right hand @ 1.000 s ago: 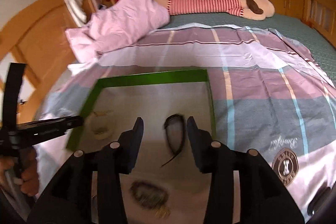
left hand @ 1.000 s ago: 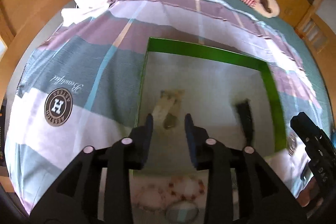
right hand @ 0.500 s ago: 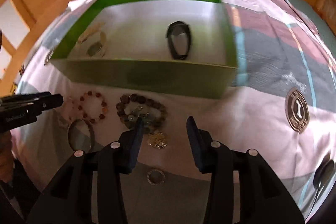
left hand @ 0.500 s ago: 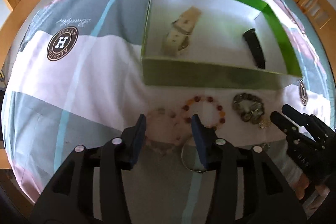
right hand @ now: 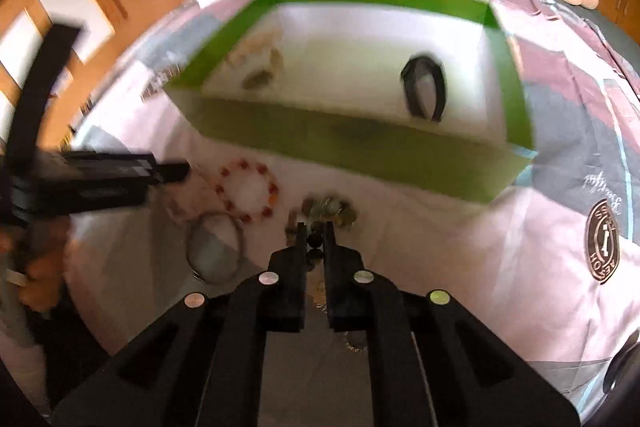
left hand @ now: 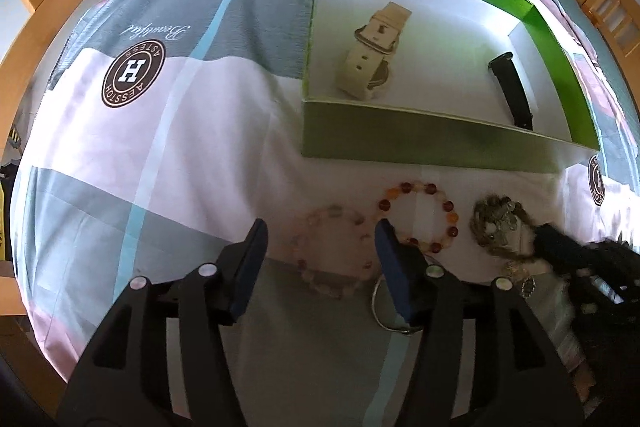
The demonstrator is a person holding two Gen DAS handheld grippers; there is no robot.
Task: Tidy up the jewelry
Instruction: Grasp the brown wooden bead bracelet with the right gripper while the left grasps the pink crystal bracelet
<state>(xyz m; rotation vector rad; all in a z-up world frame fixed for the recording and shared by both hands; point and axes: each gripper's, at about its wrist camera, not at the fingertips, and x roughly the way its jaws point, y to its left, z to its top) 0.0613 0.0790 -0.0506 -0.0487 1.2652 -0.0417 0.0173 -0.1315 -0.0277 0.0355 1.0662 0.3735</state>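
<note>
Since half a second ago we've closed the right gripper onto the dark beaded bracelet, just in front of the green box. Left gripper spread wide, straddling the pale bracelet there.

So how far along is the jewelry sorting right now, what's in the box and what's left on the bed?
Done: a cream watch and a black band lie in the green box. In hand: the right gripper is shut on the dark beaded bracelet. Left on the bedspread: the pale bead bracelet between the open left gripper's fingers, the orange bead bracelet, a silver bangle and smaller pieces.
</note>
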